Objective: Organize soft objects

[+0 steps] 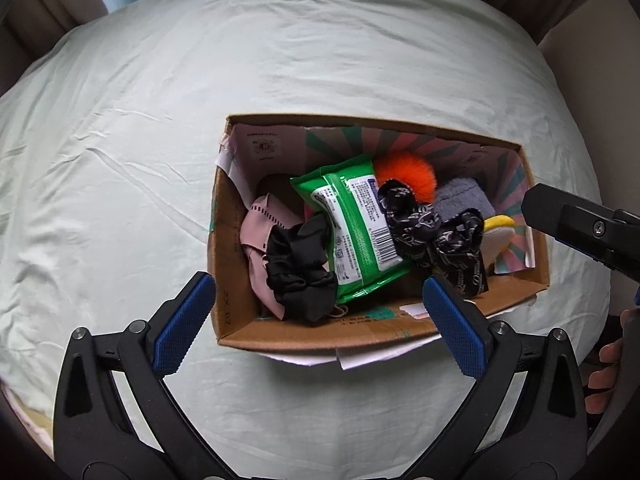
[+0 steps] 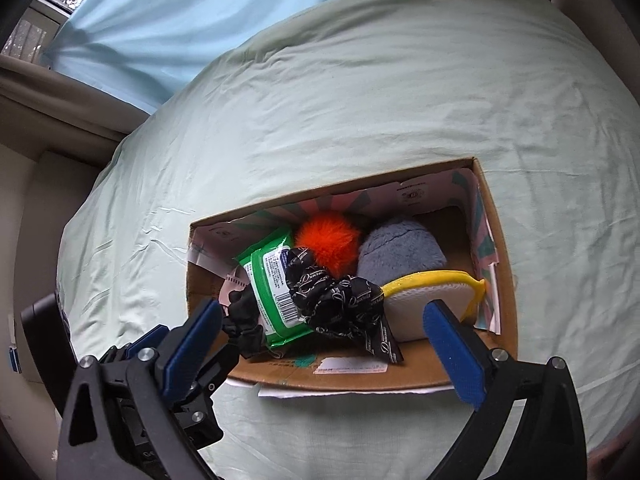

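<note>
**Below both jaws, a filled box**

Nearest, my left gripper and right gripper hang released, holding nothing. Just ahead, the cardboard box on the bed holds the patterned scrunchie, long axis crosswise, nearer my right.

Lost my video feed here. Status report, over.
Left gripper open, empty. Right gripper open, empty. Soft items, including green wipes packet and orange fluffy pom-pom, sit inside brown cardboard box. Nothing blocking.
</note>
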A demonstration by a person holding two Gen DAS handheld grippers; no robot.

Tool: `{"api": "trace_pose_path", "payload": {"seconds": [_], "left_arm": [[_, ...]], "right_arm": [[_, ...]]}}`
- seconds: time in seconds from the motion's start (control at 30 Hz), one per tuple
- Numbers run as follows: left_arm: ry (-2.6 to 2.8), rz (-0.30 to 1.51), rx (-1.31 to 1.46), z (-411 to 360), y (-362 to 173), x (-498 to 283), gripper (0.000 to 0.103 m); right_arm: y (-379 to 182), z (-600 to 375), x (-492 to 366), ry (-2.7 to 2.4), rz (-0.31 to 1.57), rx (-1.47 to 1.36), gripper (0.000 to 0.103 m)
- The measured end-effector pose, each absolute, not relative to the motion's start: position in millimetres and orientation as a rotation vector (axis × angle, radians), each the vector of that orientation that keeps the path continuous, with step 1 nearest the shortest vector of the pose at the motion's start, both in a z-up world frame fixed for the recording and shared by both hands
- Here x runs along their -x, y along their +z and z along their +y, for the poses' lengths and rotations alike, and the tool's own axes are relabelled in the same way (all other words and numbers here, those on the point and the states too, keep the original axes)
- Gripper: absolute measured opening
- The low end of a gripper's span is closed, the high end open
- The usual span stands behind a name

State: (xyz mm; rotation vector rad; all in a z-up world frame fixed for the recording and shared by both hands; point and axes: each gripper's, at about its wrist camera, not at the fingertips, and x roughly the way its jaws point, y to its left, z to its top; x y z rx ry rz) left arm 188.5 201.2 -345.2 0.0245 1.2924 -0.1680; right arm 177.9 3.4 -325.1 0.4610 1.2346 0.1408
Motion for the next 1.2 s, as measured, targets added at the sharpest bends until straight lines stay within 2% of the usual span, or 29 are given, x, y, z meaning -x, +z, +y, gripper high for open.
{"api": "trace_pose_path", "payload": {"seconds": [0.3,0.8,1.03,1.2], "left_arm": [[-0.129,1.213,-0.008,203.6,-291.3,-167.2,0.103],[-0.036,0.813,0.050,178.1,-80.8,-90.7,0.103],[-0.041,0.637,-0.012,150.2,-15.5,-50.6,0.103],[-0.051,0.565,-0.050,132.2,8.4,-26.6,0.103]], "right_arm": [[-276.4,-10.3,-159.7,0.184,1.151,-0.429,0.100],[-78.4,-73.7,-73.1,0.141,0.772,-0.158,0.100],[-35.4,-98.9,-34.0,0.074,0.663,-0.127,0.100],[-22.6,-108.5,-13.0,0.026,0.624,-0.103,0.100]]}}
